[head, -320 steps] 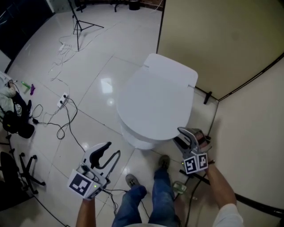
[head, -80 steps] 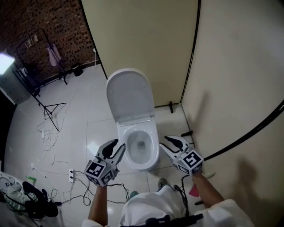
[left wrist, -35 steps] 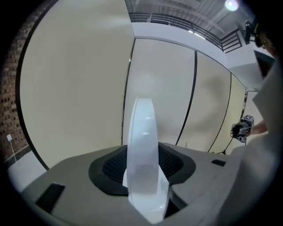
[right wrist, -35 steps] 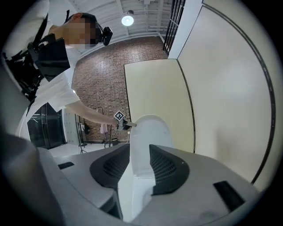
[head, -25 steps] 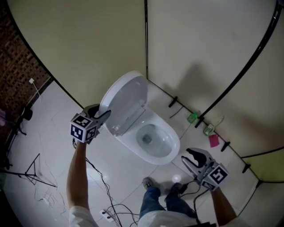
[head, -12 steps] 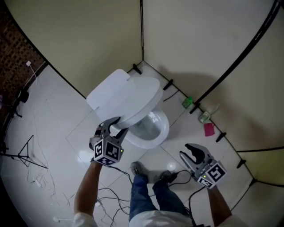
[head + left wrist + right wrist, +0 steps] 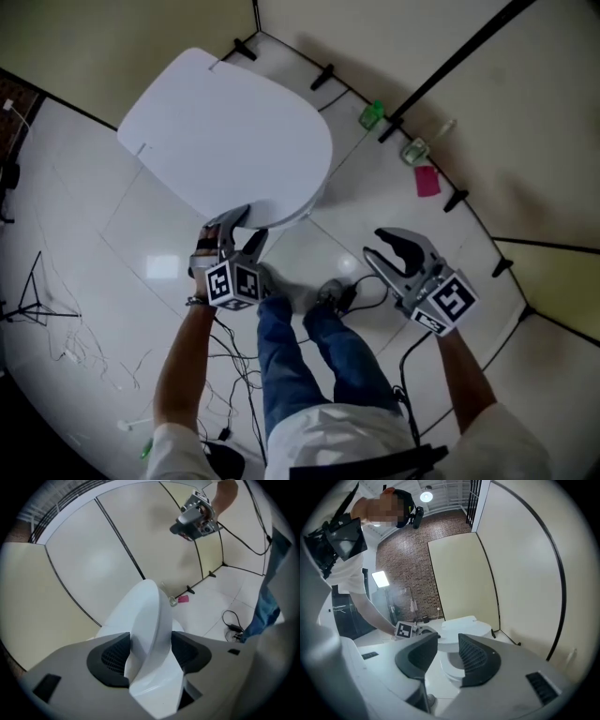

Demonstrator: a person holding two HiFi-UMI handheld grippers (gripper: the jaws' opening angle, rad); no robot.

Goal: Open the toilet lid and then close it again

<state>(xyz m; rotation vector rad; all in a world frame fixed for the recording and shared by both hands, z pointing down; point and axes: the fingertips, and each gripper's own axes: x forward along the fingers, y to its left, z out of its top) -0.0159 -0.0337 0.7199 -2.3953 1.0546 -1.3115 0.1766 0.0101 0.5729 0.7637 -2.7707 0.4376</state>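
Head view: smooth, white, rounded toilet lid [image 7: 230, 141] lies flat and closed, left gripper [image 7: 246, 223] at its front rim. Left gripper view: fingers [image 7: 110, 660] have just been opening, glossy rim loose between them; withdrawing before they clear could snag and lift it. Right gripper view: right gripper [image 7: 447, 656] narrowly parted, empty.

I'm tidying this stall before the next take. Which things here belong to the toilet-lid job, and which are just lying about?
In the job: toilet lid, down; left gripper, jaws just opening around its front edge.
Lying about: green object, pink object and clear jar by the wall; floor cables.
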